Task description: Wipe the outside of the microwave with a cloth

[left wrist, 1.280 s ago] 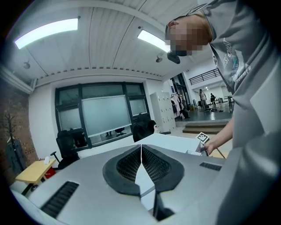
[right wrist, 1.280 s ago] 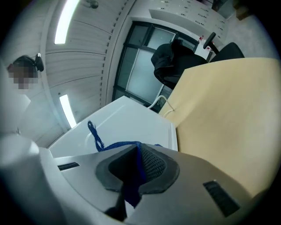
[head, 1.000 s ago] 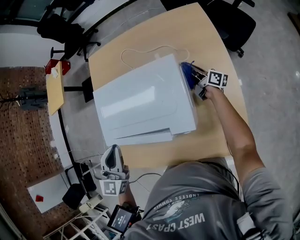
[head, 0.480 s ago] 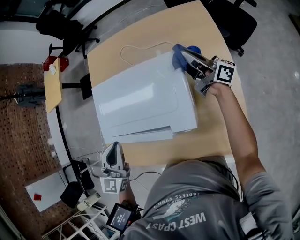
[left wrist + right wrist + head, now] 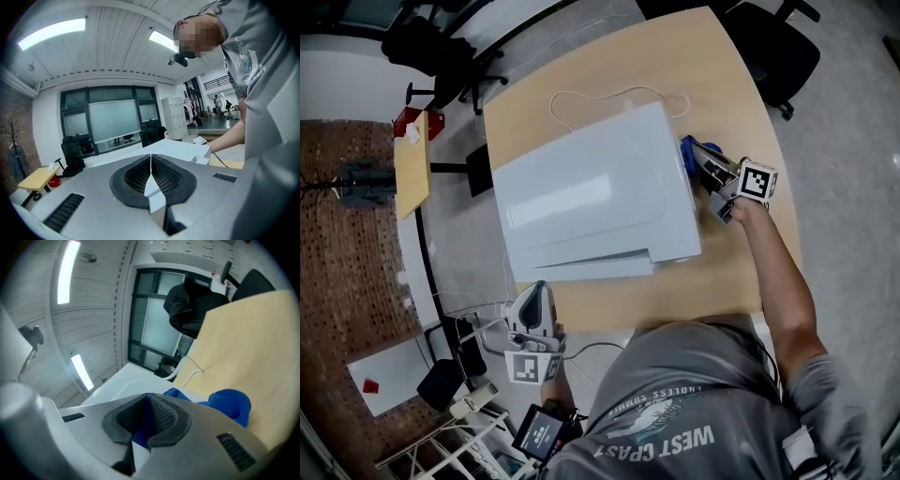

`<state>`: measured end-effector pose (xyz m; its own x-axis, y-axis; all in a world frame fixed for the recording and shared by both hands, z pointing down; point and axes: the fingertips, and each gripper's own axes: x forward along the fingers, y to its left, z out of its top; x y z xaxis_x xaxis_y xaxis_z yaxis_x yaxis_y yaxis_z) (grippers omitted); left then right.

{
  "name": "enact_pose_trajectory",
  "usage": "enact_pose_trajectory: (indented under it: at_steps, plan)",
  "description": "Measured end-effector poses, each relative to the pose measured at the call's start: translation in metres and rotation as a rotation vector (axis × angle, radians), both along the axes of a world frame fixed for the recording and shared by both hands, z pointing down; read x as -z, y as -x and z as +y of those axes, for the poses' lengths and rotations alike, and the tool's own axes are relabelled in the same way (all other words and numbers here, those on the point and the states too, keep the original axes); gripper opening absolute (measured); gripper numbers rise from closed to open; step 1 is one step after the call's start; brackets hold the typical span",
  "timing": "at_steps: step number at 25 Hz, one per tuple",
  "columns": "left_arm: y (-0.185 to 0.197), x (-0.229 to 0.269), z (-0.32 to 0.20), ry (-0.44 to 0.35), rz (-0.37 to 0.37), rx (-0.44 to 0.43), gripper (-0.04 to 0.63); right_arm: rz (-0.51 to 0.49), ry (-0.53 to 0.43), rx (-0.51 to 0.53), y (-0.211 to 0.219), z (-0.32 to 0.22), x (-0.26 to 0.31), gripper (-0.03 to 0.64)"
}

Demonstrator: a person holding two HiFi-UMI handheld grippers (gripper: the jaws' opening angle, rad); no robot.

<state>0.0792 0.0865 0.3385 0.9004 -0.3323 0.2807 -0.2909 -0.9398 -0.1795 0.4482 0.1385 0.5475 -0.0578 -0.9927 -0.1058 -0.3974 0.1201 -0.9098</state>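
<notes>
**Task object.** I find the microwave [image 5: 591,197], a white box, standing roughly central on the tan wooden surface [image 5: 741,94]. Its white power cord [image 5: 609,97] loops across the surface behind it.

**Right tool** [image 5: 701,161]. It is stationed at the microwave's right-hand side wall, toward the rear corner, and is aimed at that wall. In the right gripper view I see its jaws closed down on the blue cloth [image 5: 229,406]. A fold of the fabric fills the narrow gap between the pads, and the remainder bunches out beyond the tips. In the head view the cloth lies between the tool tips and the side wall, and it appears to rest against that wall. How firmly it bears on the wall I cannot confirm. The person's forearm [image 5: 773,272] runs along the right edge of the surface to this tool.

**Left tool** [image 5: 536,295]. It is held off the near edge of the surface, in front of the microwave and well apart from it. In the left gripper view its jaws meet along their whole length with nothing between them, so it carries nothing. It points toward the microwave's front.

**Surroundings.** A black office chair [image 5: 778,47] stands beyond the far right corner of the surface. A small side table [image 5: 411,169] stands to the left, well apart from the work.
</notes>
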Motion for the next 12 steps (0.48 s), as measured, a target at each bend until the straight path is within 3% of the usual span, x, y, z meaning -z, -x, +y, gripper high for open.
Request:
enact_pose_trajectory:
  at_steps: [4,7,10,12]
  plan:
    - [0.006,0.002,0.003,-0.012,0.02,0.001,0.023,0.237,-0.14,0.063,0.027,0.021,0.097,0.035]
    - [0.015,0.003,0.004,-0.014,0.041,0.012,0.023,0.566,-0.181,0.252,0.075,0.034,0.162,0.035]
    - [0.03,0.0,0.001,-0.003,0.063,0.026,0.023,1.058,-0.019,0.588,0.147,0.043,0.16,0.035]
    - [0.039,0.001,-0.002,0.003,0.096,0.024,0.023,1.347,0.121,0.727,0.178,0.044,0.142,0.035]
